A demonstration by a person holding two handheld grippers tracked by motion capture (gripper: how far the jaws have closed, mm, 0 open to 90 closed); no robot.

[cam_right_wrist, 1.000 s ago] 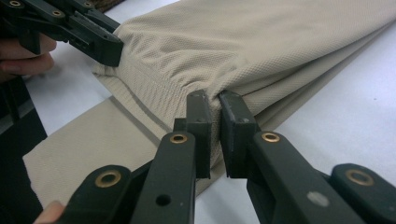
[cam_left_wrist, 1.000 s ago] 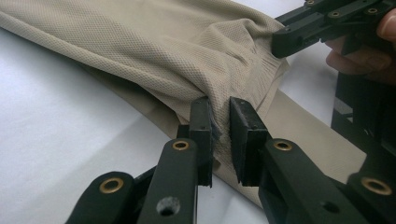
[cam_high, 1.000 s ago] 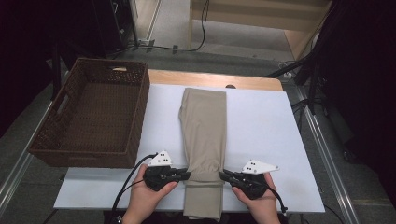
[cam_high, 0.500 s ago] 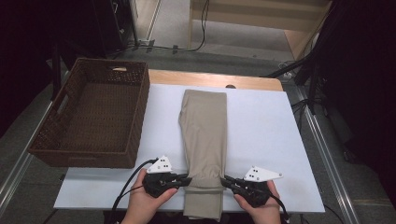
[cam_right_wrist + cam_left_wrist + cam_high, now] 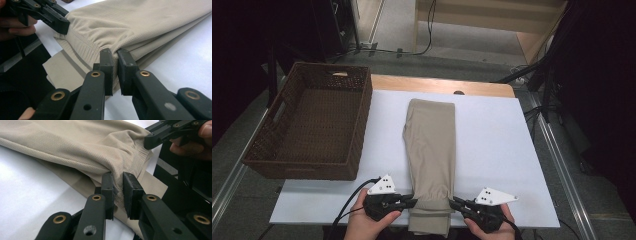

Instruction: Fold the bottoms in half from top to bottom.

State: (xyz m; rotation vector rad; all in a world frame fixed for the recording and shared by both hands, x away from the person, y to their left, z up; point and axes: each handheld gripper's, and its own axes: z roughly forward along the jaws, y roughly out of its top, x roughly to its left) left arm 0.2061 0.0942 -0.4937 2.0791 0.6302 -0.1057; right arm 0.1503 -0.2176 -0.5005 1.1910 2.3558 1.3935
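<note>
Folded beige trousers (image 5: 432,145) lie lengthwise down the middle of the white table cover (image 5: 497,150), their near end hanging over the front edge. My left gripper (image 5: 412,202) is shut on the left edge of that near end, my right gripper (image 5: 453,202) on its right edge. In the left gripper view the jaws (image 5: 117,176) pinch a fold of the knit fabric (image 5: 75,145), with the right gripper (image 5: 150,141) beyond. In the right gripper view the jaws (image 5: 113,53) clamp the fabric's edge (image 5: 150,22), and the left gripper (image 5: 62,26) bites the far corner.
An empty brown wicker basket (image 5: 357,130) stands at the table's left. A strip of wooden tabletop (image 5: 437,84) shows behind the white cover. Cables trail from both grippers over the front edge. Dark equipment stands around the table.
Both hands have drawn back toward the near edge, dragging the trousers a little closer, so more of the near end hangs off the table. Both grips are unchanged.
</note>
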